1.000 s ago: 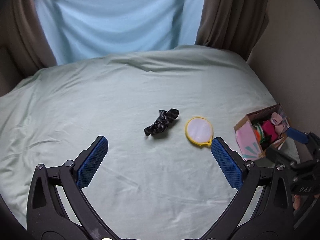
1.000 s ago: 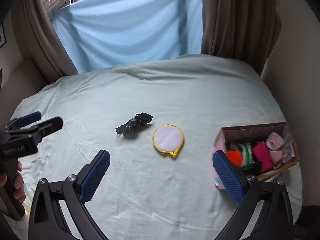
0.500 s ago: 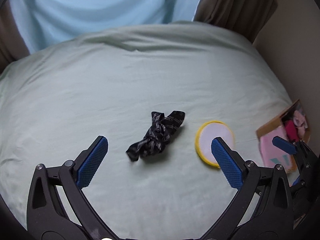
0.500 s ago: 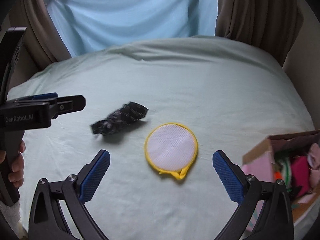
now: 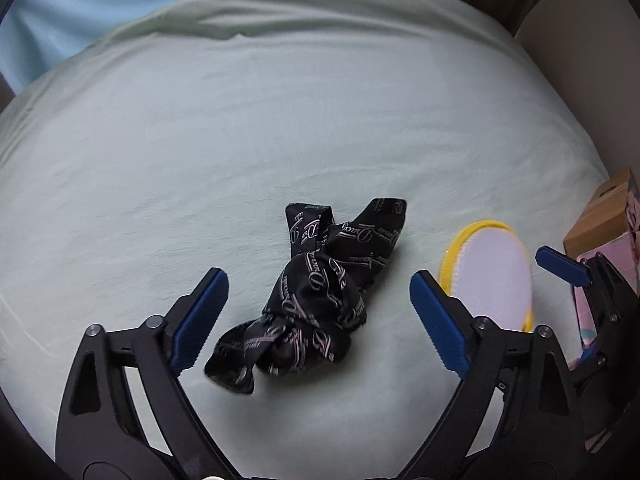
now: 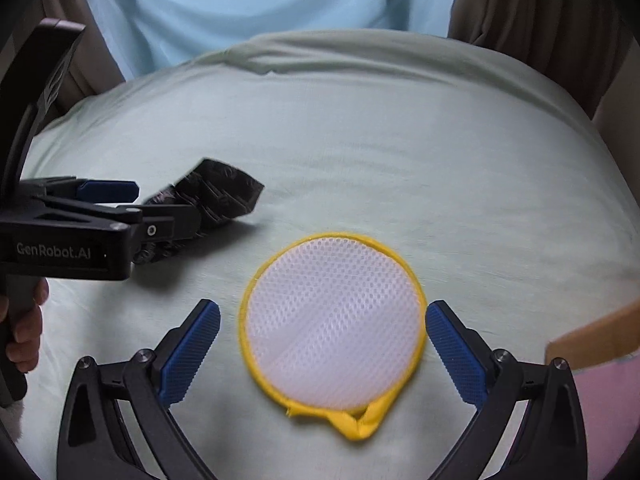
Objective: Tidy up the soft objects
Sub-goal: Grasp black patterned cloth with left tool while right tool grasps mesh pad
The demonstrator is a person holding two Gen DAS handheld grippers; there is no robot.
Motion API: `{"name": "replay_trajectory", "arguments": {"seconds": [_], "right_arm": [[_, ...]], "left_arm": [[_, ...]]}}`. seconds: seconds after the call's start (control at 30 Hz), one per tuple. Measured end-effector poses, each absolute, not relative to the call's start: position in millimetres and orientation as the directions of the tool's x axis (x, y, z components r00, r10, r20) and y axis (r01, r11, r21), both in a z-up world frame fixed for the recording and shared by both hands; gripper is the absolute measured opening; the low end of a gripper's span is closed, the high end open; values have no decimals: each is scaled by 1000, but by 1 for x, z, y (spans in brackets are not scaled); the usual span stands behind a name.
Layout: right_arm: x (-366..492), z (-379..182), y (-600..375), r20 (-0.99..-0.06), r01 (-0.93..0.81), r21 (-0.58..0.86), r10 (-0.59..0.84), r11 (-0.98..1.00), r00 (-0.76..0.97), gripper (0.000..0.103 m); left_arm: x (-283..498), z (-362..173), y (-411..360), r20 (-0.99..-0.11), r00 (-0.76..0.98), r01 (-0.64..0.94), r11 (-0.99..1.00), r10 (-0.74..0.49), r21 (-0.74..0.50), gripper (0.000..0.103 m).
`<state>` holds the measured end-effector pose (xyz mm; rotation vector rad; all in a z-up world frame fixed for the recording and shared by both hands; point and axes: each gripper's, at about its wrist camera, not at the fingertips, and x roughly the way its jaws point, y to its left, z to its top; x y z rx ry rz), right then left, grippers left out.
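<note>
A crumpled black cloth with pale lettering [image 5: 320, 292] lies on the pale green bed sheet [image 5: 280, 120]. My left gripper [image 5: 319, 280] is open, low over the bed, with the cloth between its fingers. A round white mesh pad with a yellow rim [image 6: 334, 324] lies to the cloth's right; it also shows in the left wrist view [image 5: 494, 276]. My right gripper [image 6: 323, 314] is open with a finger on each side of the pad. The cloth [image 6: 218, 196] shows partly hidden behind the left gripper in the right wrist view.
A cardboard box [image 5: 604, 216] with pink sides stands at the bed's right edge; it also shows in the right wrist view [image 6: 596, 344]. A light blue curtain [image 6: 260, 4] and brown drapes [image 6: 532, 12] hang behind the bed.
Both grippers have moved forward and down toward the bed. The cloth now sits between the left fingers and the pad between the right fingers. Both stay open.
</note>
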<state>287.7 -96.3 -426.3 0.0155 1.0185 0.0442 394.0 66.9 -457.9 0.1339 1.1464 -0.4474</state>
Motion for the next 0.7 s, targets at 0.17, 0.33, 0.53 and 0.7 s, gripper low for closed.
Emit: {"name": "replay_trajectory", "arguments": {"seconds": [0.17, 0.33, 0.53, 0.7], "right_arm": [[296, -440, -101, -860, -19, 42, 46, 999, 509, 102], [295, -447, -102, -865, -22, 24, 32, 999, 501, 102], [299, -454, -98, -855, -37, -7, 13, 999, 519, 97], [294, -452, -92, -851, -16, -27, -14, 1000, 525, 88]], "left_arm": [[405, -474, 62, -911, 297, 426, 894, -286, -142, 62], [405, -483, 56, -916, 302, 458, 883, -263, -102, 56], [401, -481, 59, -914, 319, 462, 883, -252, -83, 40], [396, -477, 64, -913, 316, 444, 891, -257, -97, 37]]}}
